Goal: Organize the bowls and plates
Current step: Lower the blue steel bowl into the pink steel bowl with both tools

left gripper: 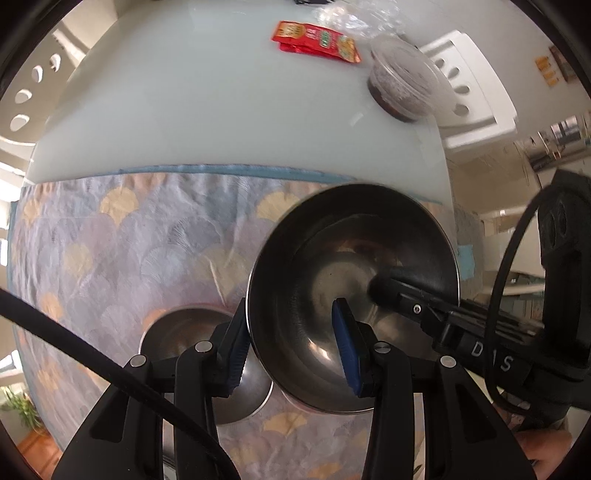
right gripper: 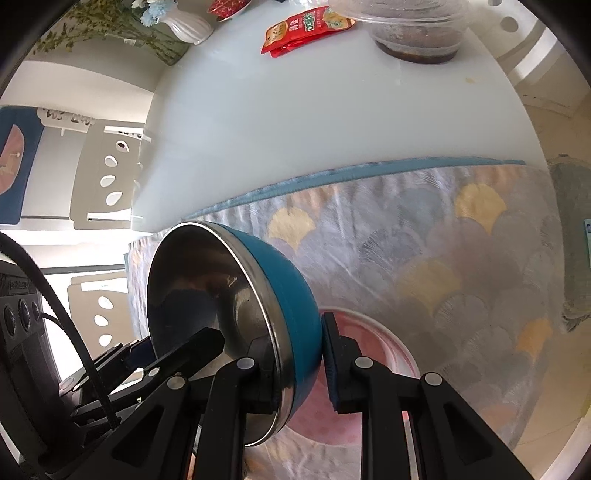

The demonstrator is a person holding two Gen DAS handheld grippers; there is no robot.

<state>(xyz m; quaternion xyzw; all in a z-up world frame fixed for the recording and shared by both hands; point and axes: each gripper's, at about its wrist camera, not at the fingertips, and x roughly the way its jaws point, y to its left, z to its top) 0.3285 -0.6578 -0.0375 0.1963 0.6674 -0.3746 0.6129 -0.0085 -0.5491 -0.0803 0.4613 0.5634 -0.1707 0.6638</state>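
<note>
A steel bowl (left gripper: 354, 258) with a blue outer wall (right gripper: 284, 291) hangs tilted above the patterned placemat (left gripper: 110, 240). Both grippers hold it by the rim. My left gripper (left gripper: 291, 325) is shut on the near rim, with the blue pad inside and the other finger outside. My right gripper (right gripper: 295, 343) is shut on the opposite rim, with one pad on the blue wall; it shows in the left wrist view as the right gripper (left gripper: 406, 295) reaching into the bowl. A second steel bowl (left gripper: 184, 332) rests on the mat below. A pink plate (right gripper: 376, 332) lies under the raised bowl.
On the white table (left gripper: 184, 110) beyond the mat lie red snack packets (left gripper: 314, 40) and a clear lidded tub of dark food (left gripper: 402, 85). A white vase with flowers (right gripper: 184, 22) stands at the far left corner. White chairs (right gripper: 107, 177) flank the table.
</note>
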